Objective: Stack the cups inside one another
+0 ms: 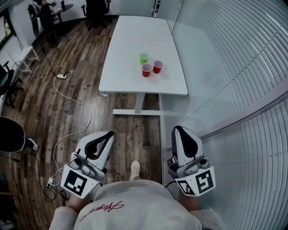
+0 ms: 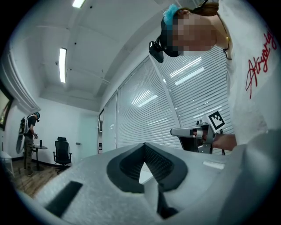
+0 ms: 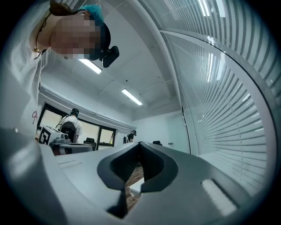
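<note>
Three cups stand close together on the white table [image 1: 135, 40] in the head view: a green cup [image 1: 143, 58] behind, a red cup [image 1: 146, 69] in front of it and a second red cup [image 1: 158, 66] to its right. All stand upright and apart from each other. My left gripper [image 1: 109, 133] and right gripper [image 1: 176, 129] hang over the floor well short of the table's near edge, both shut and holding nothing. In the left gripper view the left gripper [image 2: 144, 145] has its jaws together; the right gripper [image 3: 139, 143] in its own view likewise.
White and black cables [image 1: 67, 96] trail over the wooden floor at the left. A wall of blinds [image 1: 234, 67] runs along the right. The table's foot bar [image 1: 135, 112] lies ahead. Office chairs [image 1: 96, 9] and a person [image 1: 45, 13] are at the far end.
</note>
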`<state>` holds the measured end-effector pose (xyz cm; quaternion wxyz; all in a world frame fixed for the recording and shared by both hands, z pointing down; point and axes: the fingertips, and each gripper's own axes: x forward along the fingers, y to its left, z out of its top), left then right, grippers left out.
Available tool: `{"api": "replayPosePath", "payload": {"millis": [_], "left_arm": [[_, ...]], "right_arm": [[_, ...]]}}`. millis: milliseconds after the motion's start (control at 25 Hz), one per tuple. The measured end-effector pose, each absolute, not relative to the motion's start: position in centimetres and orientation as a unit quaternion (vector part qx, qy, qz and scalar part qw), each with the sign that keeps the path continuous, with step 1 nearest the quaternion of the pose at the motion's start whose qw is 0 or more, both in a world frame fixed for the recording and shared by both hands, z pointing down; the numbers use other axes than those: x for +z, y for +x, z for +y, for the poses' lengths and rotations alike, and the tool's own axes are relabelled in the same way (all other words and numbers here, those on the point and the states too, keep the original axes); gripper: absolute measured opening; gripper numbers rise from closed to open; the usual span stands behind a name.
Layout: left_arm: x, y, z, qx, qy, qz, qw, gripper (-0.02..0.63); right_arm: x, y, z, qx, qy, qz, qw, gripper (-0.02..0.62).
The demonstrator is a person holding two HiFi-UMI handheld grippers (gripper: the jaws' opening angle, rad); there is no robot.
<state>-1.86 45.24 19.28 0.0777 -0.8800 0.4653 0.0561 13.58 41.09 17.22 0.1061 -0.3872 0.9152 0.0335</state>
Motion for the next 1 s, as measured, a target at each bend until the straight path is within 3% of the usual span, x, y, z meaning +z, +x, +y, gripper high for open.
{"api": "replayPosePath", "payload": {"millis": [1000], "left_arm": [[20.2, 1.4, 36.8, 0.066, -0.886, 0.456, 0.054, -0.005]], "right_arm": [[18.8, 13.7, 33.4, 0.009, -0.358, 0.928, 0.1, 0.002]]}}
